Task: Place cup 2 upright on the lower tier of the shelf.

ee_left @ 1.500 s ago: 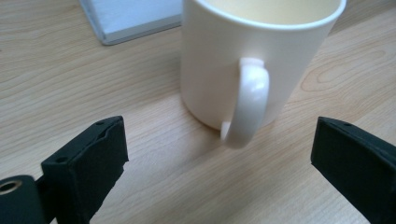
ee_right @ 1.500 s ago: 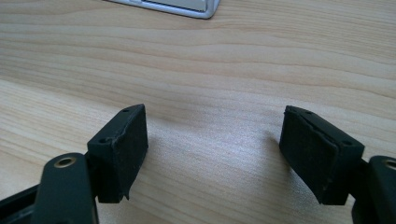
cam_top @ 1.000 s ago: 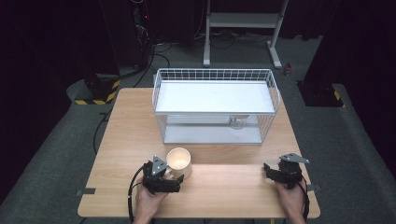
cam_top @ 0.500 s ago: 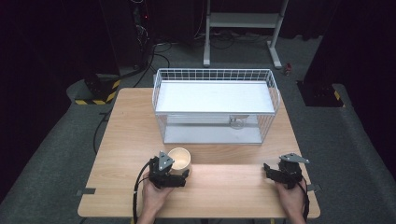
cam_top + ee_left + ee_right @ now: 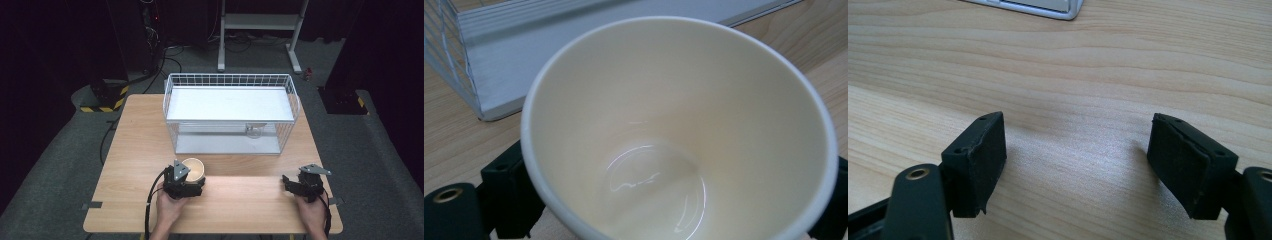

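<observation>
A cream paper cup (image 5: 193,167) stands upright and empty on the wooden table (image 5: 240,200), just in front of the wire basket. My left gripper (image 5: 194,179) reaches around it from the near side. In the left gripper view the cup (image 5: 674,125) sits between the two black jaws of that gripper (image 5: 669,200). The jaws have just been closing on it, and their pads are beside the cup's wall without a clear press. My right gripper (image 5: 292,181) rests near the table's front right, open with nothing between its fingers (image 5: 1078,165).
A white wire basket (image 5: 230,76) with a white upper shelf stands at the table's far middle, and a small clear object (image 5: 254,131) lies on its lower floor. Its front corner (image 5: 454,50) is just beyond the cup. Dark stands and cables surround the table.
My left gripper has moved forward and to the right, up to the cup, so the cup now sits between its jaws. The cup and the right gripper have stayed put.
</observation>
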### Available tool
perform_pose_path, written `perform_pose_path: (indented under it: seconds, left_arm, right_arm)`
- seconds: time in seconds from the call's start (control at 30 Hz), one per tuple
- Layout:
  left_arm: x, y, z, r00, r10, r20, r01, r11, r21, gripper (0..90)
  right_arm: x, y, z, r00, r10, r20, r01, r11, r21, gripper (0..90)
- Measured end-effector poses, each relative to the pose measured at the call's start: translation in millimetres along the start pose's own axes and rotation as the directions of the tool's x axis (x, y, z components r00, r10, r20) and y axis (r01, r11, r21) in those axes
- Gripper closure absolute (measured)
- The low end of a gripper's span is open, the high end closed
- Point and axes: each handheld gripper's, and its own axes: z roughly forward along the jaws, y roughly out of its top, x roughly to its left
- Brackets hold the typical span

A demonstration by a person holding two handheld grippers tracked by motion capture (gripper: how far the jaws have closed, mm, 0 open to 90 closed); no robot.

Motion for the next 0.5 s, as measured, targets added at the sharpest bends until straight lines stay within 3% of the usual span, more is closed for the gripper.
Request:
perform_pose_path:
  seconds: [0.5]
  left_arm:
    - [-2.9, 2.1, 1.8, 0.9999, 0.010, -0.001, -0.010, 0.9999, -0.003, 8.8]
  right_arm:
    - [0.0, 0.0, 0.0, 1.0000, -0.001, 0.000, 0.001, 1.0000, 0.000, 23.7]
